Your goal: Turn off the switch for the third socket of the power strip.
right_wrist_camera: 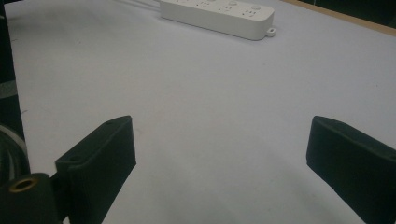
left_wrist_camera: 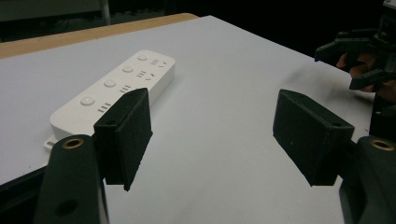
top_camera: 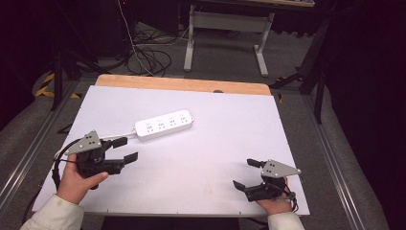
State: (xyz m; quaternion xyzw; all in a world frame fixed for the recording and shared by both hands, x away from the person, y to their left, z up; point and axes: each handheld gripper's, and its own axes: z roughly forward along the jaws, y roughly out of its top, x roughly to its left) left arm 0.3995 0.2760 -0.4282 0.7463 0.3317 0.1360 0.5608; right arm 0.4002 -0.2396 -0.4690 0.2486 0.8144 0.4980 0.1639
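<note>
White table (top_camera: 206, 158) under dim light: the left gripper (top_camera: 125, 149), jaws spread and empty, hovers just beside the power strip (top_camera: 164, 124); the right gripper (top_camera: 245, 173) is spread too, well apart. A skewed approach could shove the strip sideways.

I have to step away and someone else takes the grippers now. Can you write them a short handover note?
Left gripper: open, holding nothing, just short of the power strip's near end.
Right gripper: open, holding nothing, near the table's front right edge, well away from the strip.
Power strip: flat on the table, left of centre, sockets up, nothing plugged in.
Done: nothing gripped yet.
Left: probably reach and grip the strip.
</note>
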